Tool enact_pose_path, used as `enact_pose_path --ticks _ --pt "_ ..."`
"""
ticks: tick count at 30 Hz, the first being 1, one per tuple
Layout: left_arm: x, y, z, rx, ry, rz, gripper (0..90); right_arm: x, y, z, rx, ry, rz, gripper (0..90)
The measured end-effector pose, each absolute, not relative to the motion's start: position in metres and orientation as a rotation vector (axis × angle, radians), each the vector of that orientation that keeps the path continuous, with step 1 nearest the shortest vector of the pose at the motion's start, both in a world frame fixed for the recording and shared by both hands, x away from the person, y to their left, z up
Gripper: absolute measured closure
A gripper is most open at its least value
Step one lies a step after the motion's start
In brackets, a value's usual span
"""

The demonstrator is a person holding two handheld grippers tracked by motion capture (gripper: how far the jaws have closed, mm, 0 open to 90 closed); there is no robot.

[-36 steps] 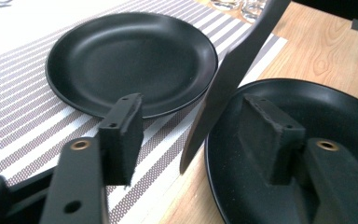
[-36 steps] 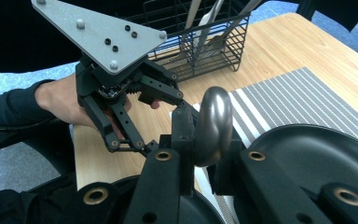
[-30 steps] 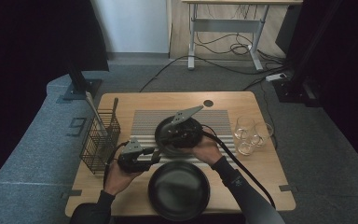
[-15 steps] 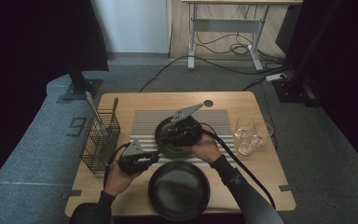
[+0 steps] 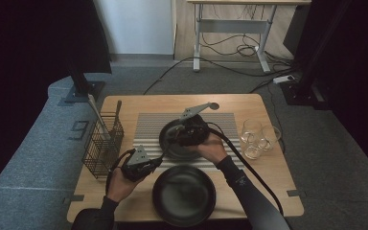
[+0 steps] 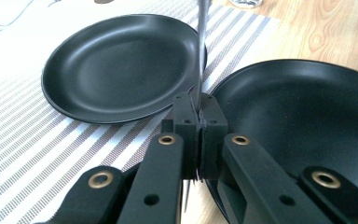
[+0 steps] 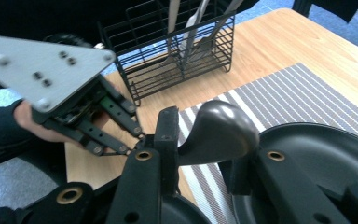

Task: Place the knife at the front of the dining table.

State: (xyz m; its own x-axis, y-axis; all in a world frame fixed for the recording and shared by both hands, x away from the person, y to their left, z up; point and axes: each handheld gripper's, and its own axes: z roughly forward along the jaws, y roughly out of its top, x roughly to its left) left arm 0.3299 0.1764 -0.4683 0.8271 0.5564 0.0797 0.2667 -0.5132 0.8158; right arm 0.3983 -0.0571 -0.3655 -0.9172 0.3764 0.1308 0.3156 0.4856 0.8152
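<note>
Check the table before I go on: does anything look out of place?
Only the spoon: it hangs over the black plates between both grippers, handle clamped in the left gripper, bowl between the right gripper's jaws. Nothing looks spilled or broken.

Black plate at the near edge of the light-wood, grained table; second black plate, matt, on the placemat striped grey and white. Black wire basket near the left edge, with silver-grey cutlery. Dark grey spoon, bowl dull-sheened, between black jaws with brass-coloured rivets, right gripper. Thin grey metal handle between matching black jaws, brass-ringed pivots, left gripper. Grey three-cornered plates atop both. Clear, colourless glasses near the right edge. Black sleeves; black cables. Grey carpet around the table.
</note>
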Motion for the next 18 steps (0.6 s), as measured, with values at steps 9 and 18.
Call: enact_pose_path --ticks 9,18 --pt "0.3312 0.1772 -0.4698 2.129 0.637 0.399 89.5 0.3963 -0.0541 -0.3701 0.678 2.564 1.323 49.9" --pt "0.3304 0.1788 -0.4686 2.121 0.649 0.395 89.4 0.3991 -0.0527 -0.3749 0.77 2.474 1.309 33.1"
